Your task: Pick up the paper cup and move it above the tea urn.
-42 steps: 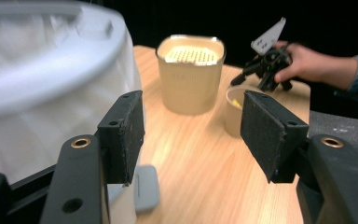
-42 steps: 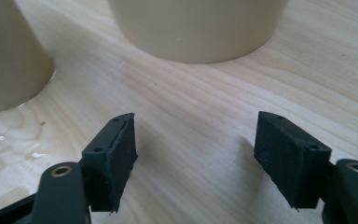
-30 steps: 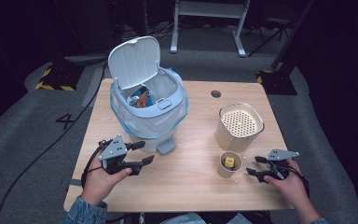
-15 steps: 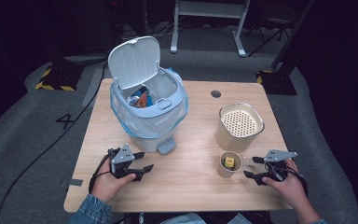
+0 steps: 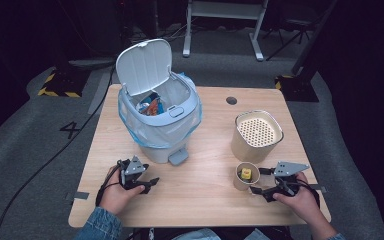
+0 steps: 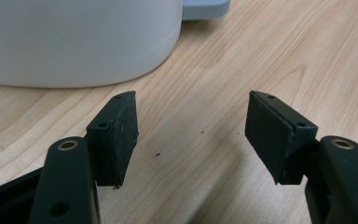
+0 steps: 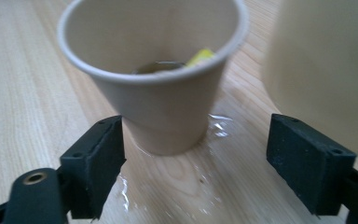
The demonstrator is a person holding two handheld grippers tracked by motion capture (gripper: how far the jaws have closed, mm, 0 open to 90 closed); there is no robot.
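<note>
Right gripper view looks straight along the right gripper (image 7: pixel 193 163), whose jaws have just been opening and now stand spread, with the foot of a small paper cup (image 7: pixel 156 70) between and just ahead of them. Neither pad presses on the cup; the left-hand pad sits just beside its wall, and whether it brushes the paper I cannot tell. The cup stands upright, its long axis vertical, with something yellow (image 7: pixel 200 57) low inside and a wet sheen on the table (image 7: pixel 23 93) around its base.

From the high view, the right gripper (image 5: pixel 258 191) lies low at the table's near right, and the cup (image 5: pixel 246 175) sits just beyond its tips, toward the pedal bin. A taller perforated-top container (image 5: pixel 257 135) stands just behind the cup.

The left gripper (image 6: pixel 191 135) also has its jaws spread, opened a little further just now, nothing between them but bare wood, the white bin wall (image 6: pixel 74 42) close ahead. In the high view it (image 5: pixel 147 182) rests in front of the bin (image 5: pixel 160 120), whose lid (image 5: pixel 144 65) stands open.

Any grasp of the cup falls to the right hand, clearly the nearer: a short push forward, then a squeeze across the cup's width.
</note>
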